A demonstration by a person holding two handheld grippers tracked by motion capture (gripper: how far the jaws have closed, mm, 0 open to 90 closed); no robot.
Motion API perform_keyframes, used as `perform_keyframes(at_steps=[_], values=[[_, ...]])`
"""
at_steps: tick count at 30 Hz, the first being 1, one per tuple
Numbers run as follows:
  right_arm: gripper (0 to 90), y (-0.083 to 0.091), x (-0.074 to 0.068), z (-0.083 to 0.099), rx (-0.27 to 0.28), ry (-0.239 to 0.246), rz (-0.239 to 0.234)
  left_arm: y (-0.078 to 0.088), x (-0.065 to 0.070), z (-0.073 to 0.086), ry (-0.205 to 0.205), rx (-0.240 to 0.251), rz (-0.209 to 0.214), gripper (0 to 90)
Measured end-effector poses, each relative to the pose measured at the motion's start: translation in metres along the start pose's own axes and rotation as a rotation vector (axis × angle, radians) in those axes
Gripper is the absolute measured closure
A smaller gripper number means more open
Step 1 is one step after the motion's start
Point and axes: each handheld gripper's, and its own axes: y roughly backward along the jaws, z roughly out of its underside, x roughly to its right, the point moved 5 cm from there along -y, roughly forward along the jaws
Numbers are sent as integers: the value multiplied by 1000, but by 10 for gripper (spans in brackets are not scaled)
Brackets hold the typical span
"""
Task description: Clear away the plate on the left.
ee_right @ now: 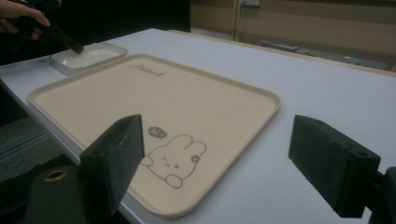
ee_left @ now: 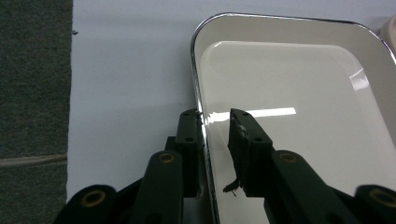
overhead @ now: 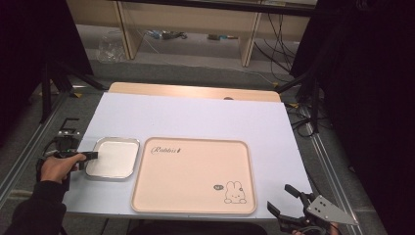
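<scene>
Table (overhead: pixel 195 117): a pale sheet covers the top; the wooden edge shows along the far side.

Pink tray (overhead: pixel 193 176): the largest thing on the table, lying flat near the front edge at the middle, empty, with a rabbit drawing (overhead: pixel 235 192) in its near right corner and a line of script at its far left.

White tray (overhead: pixel 113 157): smaller, roughly square with rounded corners and a shiny metal rim, empty, lying just left of the pink tray, beside it but apart from it.

Left gripper (ee_left: pixel 215 122): at the white tray's left rim; one jaw stands outside the rim and the other inside over the tray floor. The outer jaw lies against the rim, while a slim gap shows between the rim and the inner jaw, so the pads do not yet press from both sides.

Right gripper (ee_right: pixel 219 158): off the table's near right corner, jaws wide apart with nothing between them, looking across the pink tray.

Step in hand: taking hold of the white tray by its left rim, judged from how the jaws straddle it.

Next move: it likely calls for closing the last gap until both pads pinch the rim, then a level lift; a thin one-sided hold may let the tray tip or slip.
</scene>
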Motion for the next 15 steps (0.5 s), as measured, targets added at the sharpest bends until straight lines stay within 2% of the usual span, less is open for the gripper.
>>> perform_keyframes(at_steps=[3, 5, 6, 7, 9, 11, 12, 13, 14, 15], values=[[192, 1, 0, 1, -17, -5, 0, 0, -3, 0, 4, -11, 13, 775], [192, 2, 1, 1, -35, 8, 11, 0, -6, -1, 25, -4, 19, 812], [192, 2, 1, 1, -34, 9, 11, 1, -7, -1, 18, -4, 16, 839], [193, 1, 0, 1, -18, 4, 5, 1, -8, -1, 9, 2, 23, 850], [197, 1, 1, 0, -15, 11, 9, 1, -8, -2, 22, 20, 23, 859], [203, 0, 1, 0, -4, 5, 10, 2, -7, -4, 52, 61, 50, 874], [203, 2, -1, 1, -28, -26, 0, 2, -7, -5, 52, 73, 44, 876], [205, 2, -1, 1, -28, -20, -1, 2, -7, -5, 51, 72, 40, 876], [206, 1, 1, 0, -2, -3, 13, 2, -7, -5, 50, 73, 46, 877], [206, 2, -1, 1, -16, -37, 8, 3, -7, -6, 52, 78, 51, 877]])
